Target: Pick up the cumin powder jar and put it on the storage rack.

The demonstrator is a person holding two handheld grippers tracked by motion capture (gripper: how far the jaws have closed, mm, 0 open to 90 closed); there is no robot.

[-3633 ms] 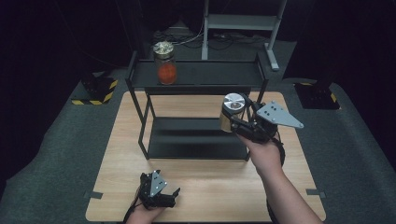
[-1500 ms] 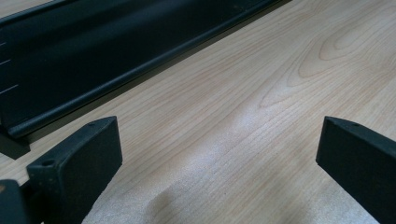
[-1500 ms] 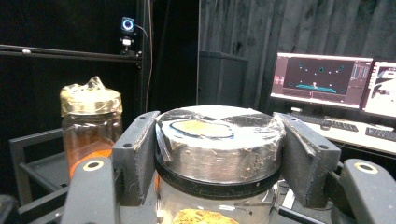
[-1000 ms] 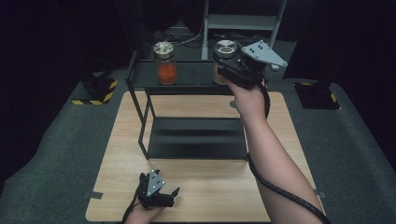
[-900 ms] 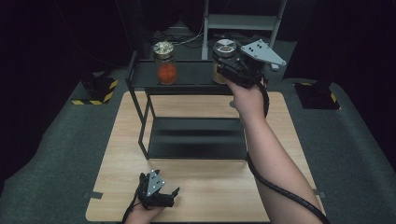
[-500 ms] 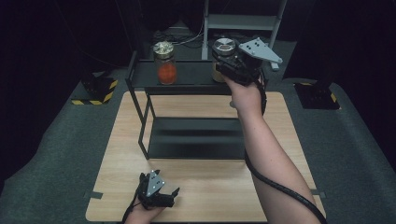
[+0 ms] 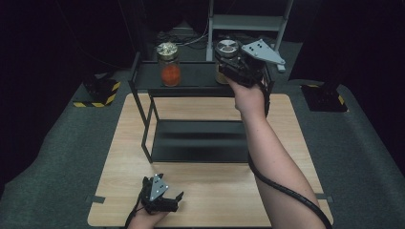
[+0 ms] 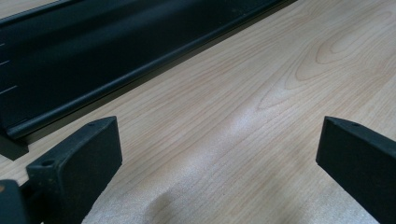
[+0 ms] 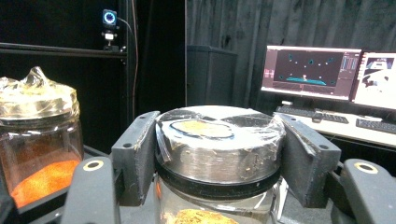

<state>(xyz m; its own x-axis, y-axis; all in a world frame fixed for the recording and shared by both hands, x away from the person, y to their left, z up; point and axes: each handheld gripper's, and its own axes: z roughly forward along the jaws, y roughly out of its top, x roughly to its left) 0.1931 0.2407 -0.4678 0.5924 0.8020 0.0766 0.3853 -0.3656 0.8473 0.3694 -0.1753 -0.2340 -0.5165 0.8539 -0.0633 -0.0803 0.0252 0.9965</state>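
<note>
— Black steel, two tiers: how many jars stand on the rack (image 7: 143,114) on the wooden table (image 7: 296,143)?

— Two glass jars, both on the top shelf. At the left, a jar of orange powder (image 7: 169,64) stands free, its top wrapped in clear film. At the right, a jar with a silver lid (image 7: 226,50), also film-wrapped, sits at the shelf's right end, well apart from the first.

— And the grippers, counted?

— Two as well. The right gripper (image 7: 239,67) is raised to the top shelf, its jaws pinching the silver-lidded jar (image 9: 219,144) at the lid, one pad on each side. The right gripper view shows the orange-powder jar (image 9: 39,140) off to its left, and two lit monitors (image 9: 310,72) on a desk behind.

— The other one?

— The left gripper (image 7: 160,195) rests low at the table's near edge, in the person's hand. Its jaws are spread wide with nothing between them, bare wood grain under them in the left gripper view (image 8: 219,154), the rack's lower shelf (image 8: 93,56) just beyond.
</note>
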